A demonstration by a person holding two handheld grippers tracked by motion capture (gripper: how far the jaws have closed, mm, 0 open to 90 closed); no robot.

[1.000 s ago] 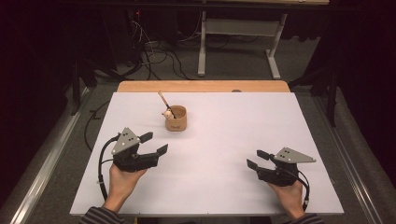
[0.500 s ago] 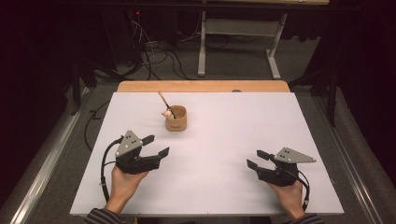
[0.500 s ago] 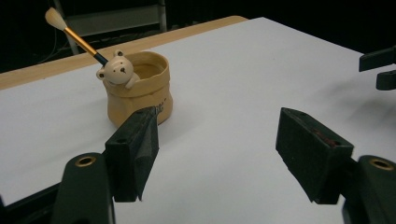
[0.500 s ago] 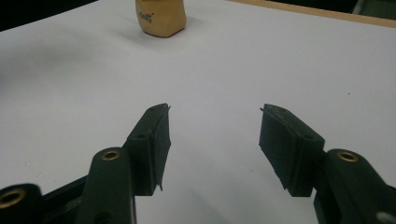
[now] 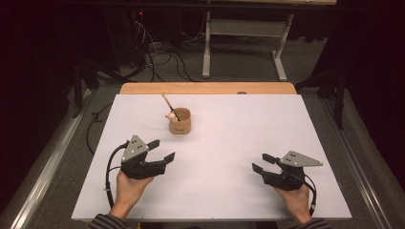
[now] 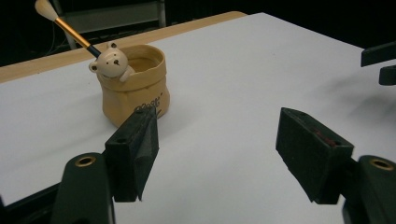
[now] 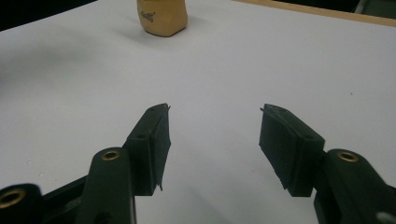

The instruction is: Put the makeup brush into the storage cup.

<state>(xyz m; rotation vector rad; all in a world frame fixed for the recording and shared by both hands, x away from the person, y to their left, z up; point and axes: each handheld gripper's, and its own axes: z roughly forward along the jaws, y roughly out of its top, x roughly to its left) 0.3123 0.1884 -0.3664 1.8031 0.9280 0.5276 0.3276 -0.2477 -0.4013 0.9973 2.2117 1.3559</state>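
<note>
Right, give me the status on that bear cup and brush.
Nothing looks done yet: the brush stands tilted in the tan bear cup on the white table. In hand: nothing. The left gripper is open and points toward the cup from a short way off; the right gripper is open, far from it. Left: reaching the cup and whatever handling follows.
</note>
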